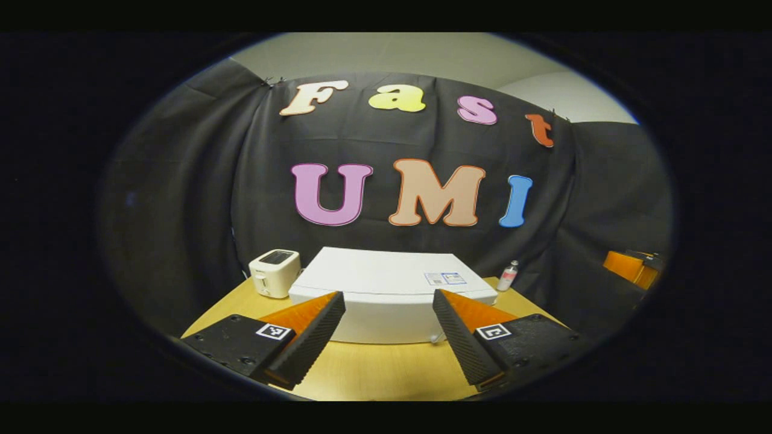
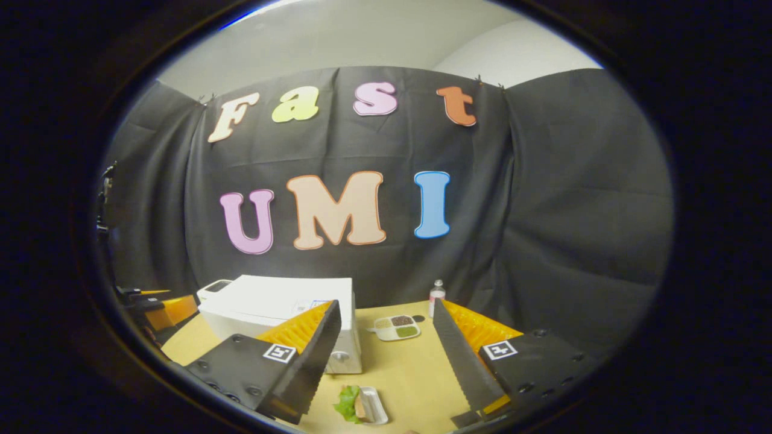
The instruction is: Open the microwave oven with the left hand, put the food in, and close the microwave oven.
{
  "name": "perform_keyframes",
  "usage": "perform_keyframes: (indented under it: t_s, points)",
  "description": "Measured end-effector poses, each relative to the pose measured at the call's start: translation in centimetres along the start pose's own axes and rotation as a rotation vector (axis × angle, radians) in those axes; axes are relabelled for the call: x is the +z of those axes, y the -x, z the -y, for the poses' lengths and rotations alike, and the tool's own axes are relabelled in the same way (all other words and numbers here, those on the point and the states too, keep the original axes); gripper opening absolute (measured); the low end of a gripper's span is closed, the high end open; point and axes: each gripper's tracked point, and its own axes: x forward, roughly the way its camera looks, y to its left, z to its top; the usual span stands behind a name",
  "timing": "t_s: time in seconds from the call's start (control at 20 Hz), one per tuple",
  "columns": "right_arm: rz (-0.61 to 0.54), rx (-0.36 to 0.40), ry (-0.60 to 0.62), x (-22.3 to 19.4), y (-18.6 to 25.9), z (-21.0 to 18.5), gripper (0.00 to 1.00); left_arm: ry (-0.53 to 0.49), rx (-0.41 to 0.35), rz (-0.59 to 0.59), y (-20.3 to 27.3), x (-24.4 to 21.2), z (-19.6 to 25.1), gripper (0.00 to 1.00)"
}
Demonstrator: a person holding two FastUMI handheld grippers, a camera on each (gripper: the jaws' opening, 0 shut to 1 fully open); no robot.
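Left tongs (image 1: 389, 313) apart, empty — facing closed microwave oven (image 1: 386, 289) on desk (image 1: 386, 367). Right tongs (image 2: 383, 325) apart, empty — above food (image 2: 359, 405).

Microwave oven (image 1: 386, 289) door behind grippers

Black cloth wall (image 1: 181, 199) behind a light wooden table (image 2: 410, 374), pale ceiling (image 2: 362, 36) above.

Left gripper (image 1: 389, 328), jaws apart, before closed microwave oven (image 1: 386, 283).
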Motion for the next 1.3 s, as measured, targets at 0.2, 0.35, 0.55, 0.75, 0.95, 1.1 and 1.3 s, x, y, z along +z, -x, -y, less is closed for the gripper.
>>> perform_keyframes:
  t_s: [0.2,0.35,0.55,0.75,0.95,1.1,1.3]
  points:
    - [0.008,-0.015,0.004,0.3,-0.2,0.9,0.92,0.001,-0.007,0.009,-0.1,0.2,0.4,0.96]
    - [0.001,-0.008,0.000,-0.4,0.1,1.2,0.92,-0.016,-0.002,0.015,0.1,0.0,0.4,0.96]
    - [-0.012,0.002,-0.019,-1.2,0.2,1.2,0.92,-0.010,0.007,0.012,0.4,-0.7,0.5,0.96]
    - [-0.033,-0.007,-0.053,-2.3,0.5,1.8,0.92,-0.001,0.006,-0.021,-0.1,-2.8,1.3,0.96]
    - [-0.084,-0.026,-0.078,-4.5,1.5,2.9,0.92,-0.032,0.001,-0.084,-1.5,-6.3,2.3,0.96]
    - [-0.122,-0.047,-0.087,-5.9,2.2,3.9,0.92,-0.037,-0.029,-0.143,-2.9,-9.5,4.1,0.96]
    - [-0.132,-0.072,-0.086,-6.3,2.9,5.2,0.92,-0.050,-0.098,-0.243,-5.1,-14.6,7.0,0.96]
